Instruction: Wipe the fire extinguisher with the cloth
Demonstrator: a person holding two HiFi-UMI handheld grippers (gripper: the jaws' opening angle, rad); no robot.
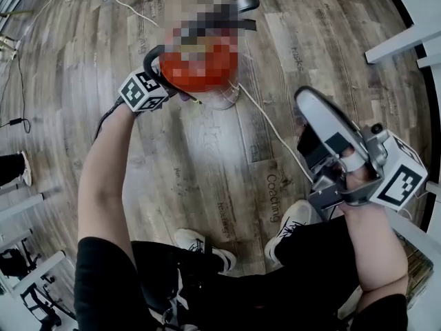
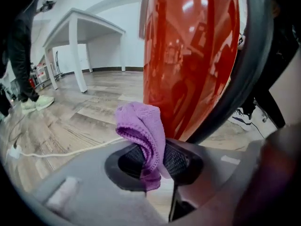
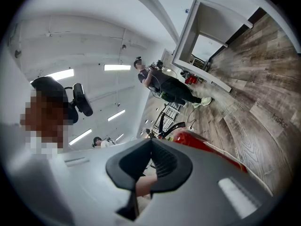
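**Cloth at the cylinder wall**

Left gripper (image 2: pixel 153 163) is clenching the purple cloth (image 2: pixel 140 126), folded tuft leading. We are judging it best to press that fold flat and stroke along the red wall. The fire extinguisher (image 2: pixel 188 55) is standing upright on the wood floor (image 2: pixel 89 112), just beside the cloth, its long axis vertical. Right gripper (image 3: pixel 149 160) is hanging closed, empty, well apart.
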